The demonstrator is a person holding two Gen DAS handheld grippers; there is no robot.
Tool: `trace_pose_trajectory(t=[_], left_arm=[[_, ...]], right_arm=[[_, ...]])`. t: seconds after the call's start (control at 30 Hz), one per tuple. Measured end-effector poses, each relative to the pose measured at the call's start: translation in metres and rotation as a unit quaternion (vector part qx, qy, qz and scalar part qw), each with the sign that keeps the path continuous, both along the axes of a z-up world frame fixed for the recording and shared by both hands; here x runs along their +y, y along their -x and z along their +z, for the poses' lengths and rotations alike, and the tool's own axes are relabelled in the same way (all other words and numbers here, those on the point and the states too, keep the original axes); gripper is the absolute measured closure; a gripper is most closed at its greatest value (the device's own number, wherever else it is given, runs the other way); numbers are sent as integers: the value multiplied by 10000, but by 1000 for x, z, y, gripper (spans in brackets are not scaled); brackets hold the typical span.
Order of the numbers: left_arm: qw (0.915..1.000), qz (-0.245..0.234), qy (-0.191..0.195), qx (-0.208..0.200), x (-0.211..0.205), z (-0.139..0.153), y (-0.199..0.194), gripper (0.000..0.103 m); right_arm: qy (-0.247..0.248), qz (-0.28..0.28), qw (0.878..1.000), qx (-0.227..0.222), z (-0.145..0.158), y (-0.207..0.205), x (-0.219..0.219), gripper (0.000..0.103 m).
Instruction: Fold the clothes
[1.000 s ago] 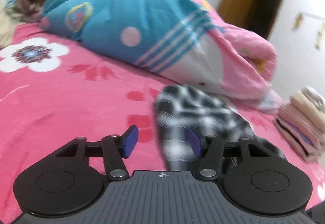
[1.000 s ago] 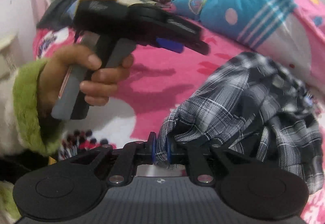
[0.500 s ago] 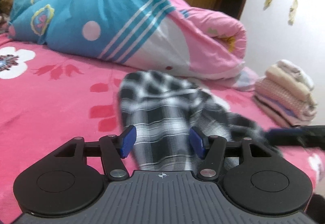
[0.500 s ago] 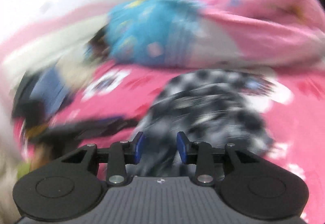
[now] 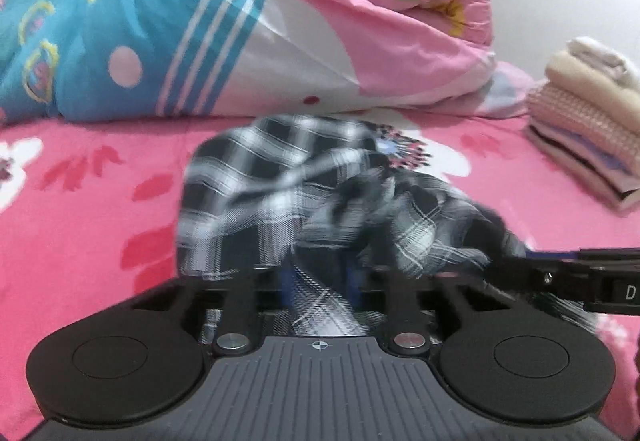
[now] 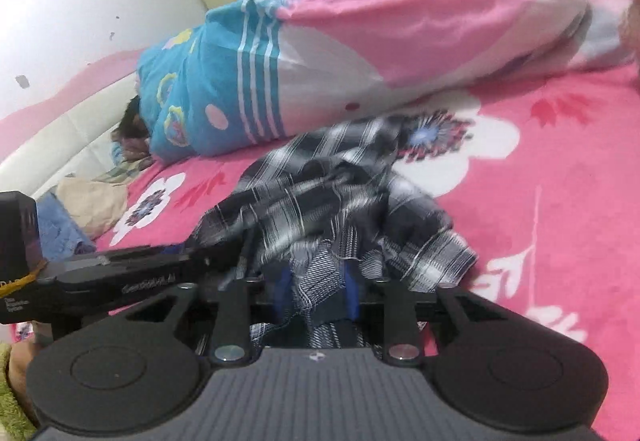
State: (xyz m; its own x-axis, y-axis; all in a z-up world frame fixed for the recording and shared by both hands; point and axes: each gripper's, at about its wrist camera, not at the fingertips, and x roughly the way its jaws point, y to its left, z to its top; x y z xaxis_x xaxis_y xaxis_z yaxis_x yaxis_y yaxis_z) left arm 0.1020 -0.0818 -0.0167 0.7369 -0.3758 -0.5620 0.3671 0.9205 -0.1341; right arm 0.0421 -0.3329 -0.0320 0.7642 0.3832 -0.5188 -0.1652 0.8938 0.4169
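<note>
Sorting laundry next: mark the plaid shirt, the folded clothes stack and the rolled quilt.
plaid shirt (image 5: pixel 280 177), left wrist view, upper bunched panel.
folded clothes stack (image 5: pixel 584 117), left wrist view, pink knit layer.
rolled quilt (image 6: pixel 400 25), right wrist view, pink side.

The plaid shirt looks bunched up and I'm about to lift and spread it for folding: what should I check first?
1. Left gripper has cloth between its fingers: ok, though blur hides whether it is clamped.
2. Right gripper has cloth between its fingers: ok, clamping likewise unclear.
3. Plaid shirt lying flat: not ok, it is crumpled in a heap.
4. Grippers apart: not ok, they sit side by side.
5. Which shirt edge each holds: cannot tell.
6. Folded clothes stack away from the shirt: ok.
</note>
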Motion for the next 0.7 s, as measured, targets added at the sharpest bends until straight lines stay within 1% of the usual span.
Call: trace_pose_trajectory(t=[0.03,0.23,0.43,0.6,0.7], left_arm=[[9999,121,-10,-38,4,2,2,97],[9960,845,-69,-266,31,13,12,100],[9865,1560,-125,-480,58,23,21,100],[9800,1974,-125,-210,83,12,18,100],[9800,1989,-76,86,92,2,13,98]], right_arm=[[-61,43,10000,-12,-2,0,-2,98],[-422,-94,9983,-381,4,23,-30,101],[-738,-424,9952,-483,12,54,-61,101],[-1045,-819,9902,-426,10,76,-86,101],[-1391,-934,9858,-92,-1,80,-98,101]])
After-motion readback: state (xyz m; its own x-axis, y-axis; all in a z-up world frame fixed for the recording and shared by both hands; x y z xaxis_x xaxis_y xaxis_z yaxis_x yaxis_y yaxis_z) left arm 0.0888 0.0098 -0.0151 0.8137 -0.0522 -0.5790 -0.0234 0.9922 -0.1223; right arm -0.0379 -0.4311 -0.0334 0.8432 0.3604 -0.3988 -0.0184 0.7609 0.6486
